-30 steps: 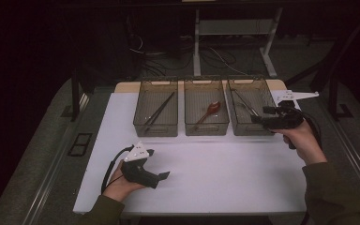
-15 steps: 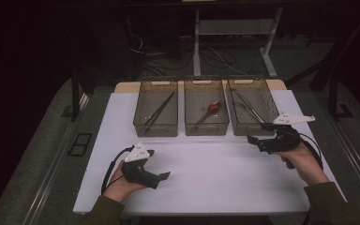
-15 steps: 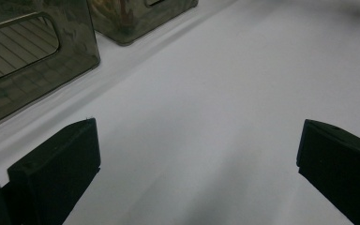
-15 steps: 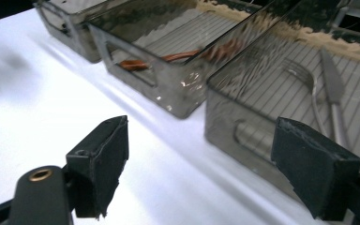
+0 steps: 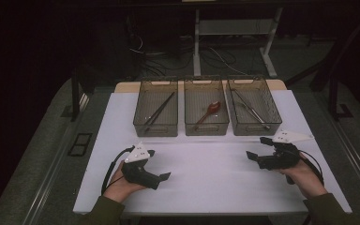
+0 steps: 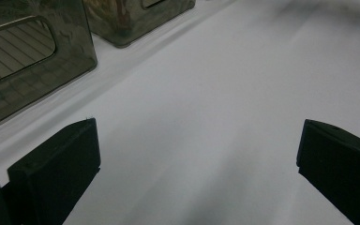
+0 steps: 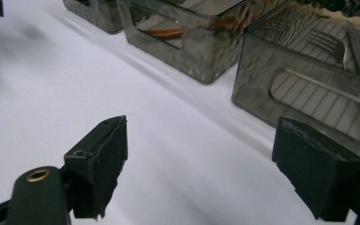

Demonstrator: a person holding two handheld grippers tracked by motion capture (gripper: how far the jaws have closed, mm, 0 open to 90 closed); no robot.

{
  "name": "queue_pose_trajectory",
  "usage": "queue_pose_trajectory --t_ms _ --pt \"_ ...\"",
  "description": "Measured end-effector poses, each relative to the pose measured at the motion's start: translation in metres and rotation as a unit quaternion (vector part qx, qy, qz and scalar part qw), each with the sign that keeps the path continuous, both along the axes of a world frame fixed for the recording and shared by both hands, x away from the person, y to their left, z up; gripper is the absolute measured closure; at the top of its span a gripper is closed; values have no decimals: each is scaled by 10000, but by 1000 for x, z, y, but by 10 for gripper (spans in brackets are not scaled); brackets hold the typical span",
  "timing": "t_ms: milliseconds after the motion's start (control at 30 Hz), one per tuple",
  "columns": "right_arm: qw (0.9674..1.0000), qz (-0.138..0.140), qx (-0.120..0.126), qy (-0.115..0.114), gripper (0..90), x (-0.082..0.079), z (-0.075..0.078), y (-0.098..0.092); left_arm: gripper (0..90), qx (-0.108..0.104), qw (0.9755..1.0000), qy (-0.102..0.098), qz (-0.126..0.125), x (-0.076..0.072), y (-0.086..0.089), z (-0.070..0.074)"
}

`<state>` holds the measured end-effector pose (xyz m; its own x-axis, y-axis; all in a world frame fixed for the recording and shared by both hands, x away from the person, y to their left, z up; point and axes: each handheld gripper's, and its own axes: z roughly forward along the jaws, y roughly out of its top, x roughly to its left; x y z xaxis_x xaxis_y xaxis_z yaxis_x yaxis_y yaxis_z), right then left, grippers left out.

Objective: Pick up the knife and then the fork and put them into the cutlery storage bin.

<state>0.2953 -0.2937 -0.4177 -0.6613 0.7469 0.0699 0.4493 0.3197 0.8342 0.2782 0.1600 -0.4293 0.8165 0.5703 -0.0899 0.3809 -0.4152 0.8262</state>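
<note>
Nearest the bottom edge of the high view: left tool [image 5: 161, 169] resting low on the white tabletop [image 5: 206, 187], jaws spread wide, nothing between them (left gripper view confirms bare white surface between the black pads). At the right, right tool [image 5: 254, 148] hovering low over the same sheet, jaws likewise standing well apart after just opening a little further, nothing held; right gripper view looks past its pads toward the bins.

Judged from this layout: sorting seemingly finished or close to it, no loose utensil left on the sheet, both tools empty and drawn back from the bins.

Farther back, side by side in a row: left smoky clear plastic bin [image 5: 155, 108] holding dark chopsticks [image 5: 160, 111] laid diagonally; middle smoky clear plastic bin [image 5: 206, 108] holding a red-brown spoon [image 5: 209, 111]; right smoky clear plastic bin [image 5: 253, 107] holding metal cutlery [image 5: 249, 108] (a fork and a knife, by the right gripper view).
</note>
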Motion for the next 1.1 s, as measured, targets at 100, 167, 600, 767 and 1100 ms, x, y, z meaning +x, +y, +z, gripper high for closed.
queue_pose_trajectory --t_ms 100,167,600,767,1100 --pt "10000 26 4 15 186 -6 -3 0 0 -4 10000 -8 -18 0 0 0" --pt "10000 43 9 32 186 -9 -5 0 0 -16 10000 4 -9 -1 -1 0" --pt "9999 16 80 98 186 -24 -16 -5 0 -56 10000 15 -34 -1 -1 1" --pt "9998 14 111 132 170 -29 -19 -6 0 -63 10000 14 -42 -1 -1 1" --pt "9995 67 217 206 124 -36 -25 -7 0 -79 9999 30 -69 -2 -3 0"
